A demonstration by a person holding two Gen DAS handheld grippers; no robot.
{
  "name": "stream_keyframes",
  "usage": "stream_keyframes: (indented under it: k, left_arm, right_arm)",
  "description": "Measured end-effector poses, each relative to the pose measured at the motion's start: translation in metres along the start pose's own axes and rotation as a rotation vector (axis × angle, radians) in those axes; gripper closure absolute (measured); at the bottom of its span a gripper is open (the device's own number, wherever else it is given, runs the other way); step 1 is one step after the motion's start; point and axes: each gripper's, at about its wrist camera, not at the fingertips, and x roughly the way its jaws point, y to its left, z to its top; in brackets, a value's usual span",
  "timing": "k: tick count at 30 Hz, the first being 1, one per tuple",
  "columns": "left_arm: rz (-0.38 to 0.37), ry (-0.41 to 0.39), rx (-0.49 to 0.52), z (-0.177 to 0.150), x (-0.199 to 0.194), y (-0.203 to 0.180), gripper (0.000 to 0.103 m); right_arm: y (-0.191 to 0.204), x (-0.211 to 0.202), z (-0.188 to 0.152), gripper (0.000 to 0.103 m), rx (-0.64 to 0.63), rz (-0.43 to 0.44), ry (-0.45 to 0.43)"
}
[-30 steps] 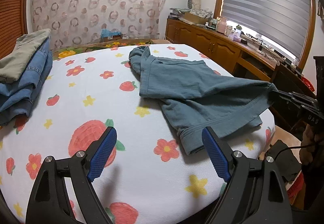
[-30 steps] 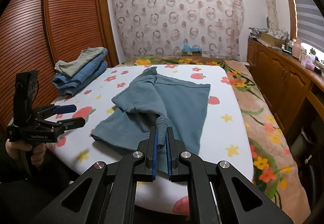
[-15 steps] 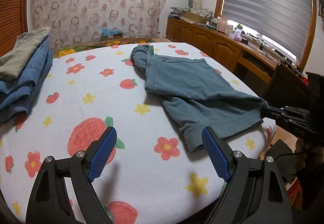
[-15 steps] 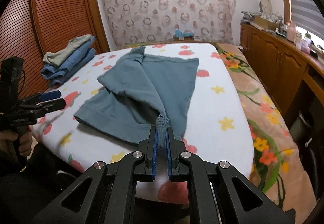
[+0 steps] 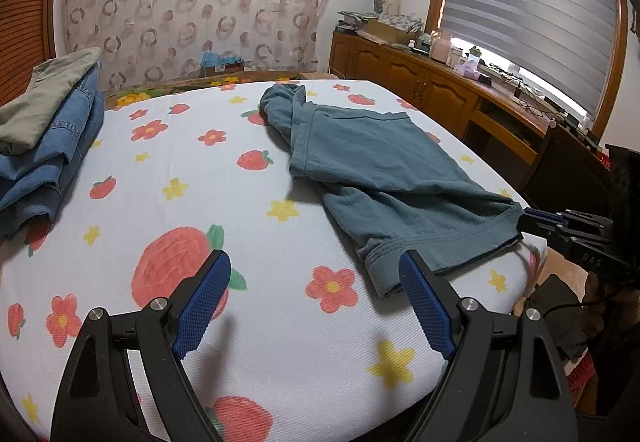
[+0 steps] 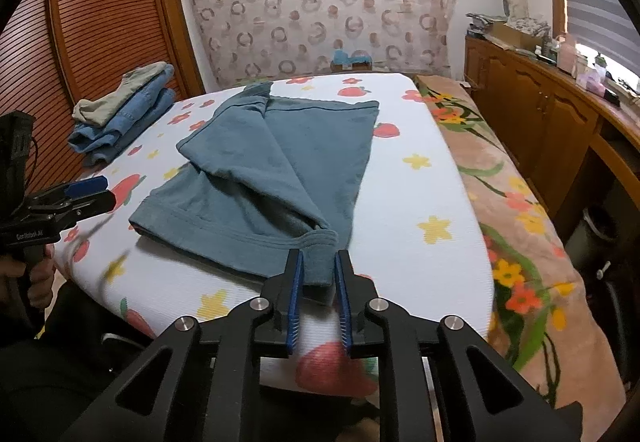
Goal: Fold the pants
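Note:
Teal-blue pants (image 5: 372, 166) lie rumpled on the bed with the flower and strawberry sheet (image 5: 168, 210); they also show in the right wrist view (image 6: 280, 162). My right gripper (image 6: 318, 262) is at the bed's near edge with its jaws a little apart, and the waistband corner (image 6: 320, 254) lies loose between them. It also shows in the left wrist view (image 5: 536, 216). My left gripper (image 5: 310, 274) is wide open and empty above the sheet, just left of the pants' near hem. It also shows in the right wrist view (image 6: 94, 192).
A stack of folded jeans and khaki clothes (image 5: 44, 130) lies at the bed's far left corner. A wooden sideboard (image 5: 440, 94) with clutter runs along the window side. A floral blanket (image 6: 500, 182) hangs on the bed's right side. A slatted wooden wardrobe (image 6: 92, 42) stands beyond the bed.
My right gripper pulled the pants corner toward the bed's near edge, lowered it, and its jaws have parted off the cloth. My left gripper stayed open.

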Motion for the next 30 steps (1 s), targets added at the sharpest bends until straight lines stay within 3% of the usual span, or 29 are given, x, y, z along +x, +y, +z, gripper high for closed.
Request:
stream_keyframes:
  k: [5, 15, 30]
  left_arm:
    - [0.001, 0.0, 0.0, 0.0, 0.0, 0.0, 0.016]
    - [0.003, -0.015, -0.015, 0.0, -0.001, 0.006, 0.016]
    - [0.021, -0.043, -0.053, 0.003, -0.008, 0.019, 0.016]
  right_arm:
    - [0.0, -0.007, 0.001, 0.083, -0.006, -0.007, -0.017]
    - [0.017, -0.007, 0.014, 0.066, -0.062, 0.013, -0.047]
    - [0.038, 0.043, 0.031, 0.064, -0.11, 0.098, 0.035]
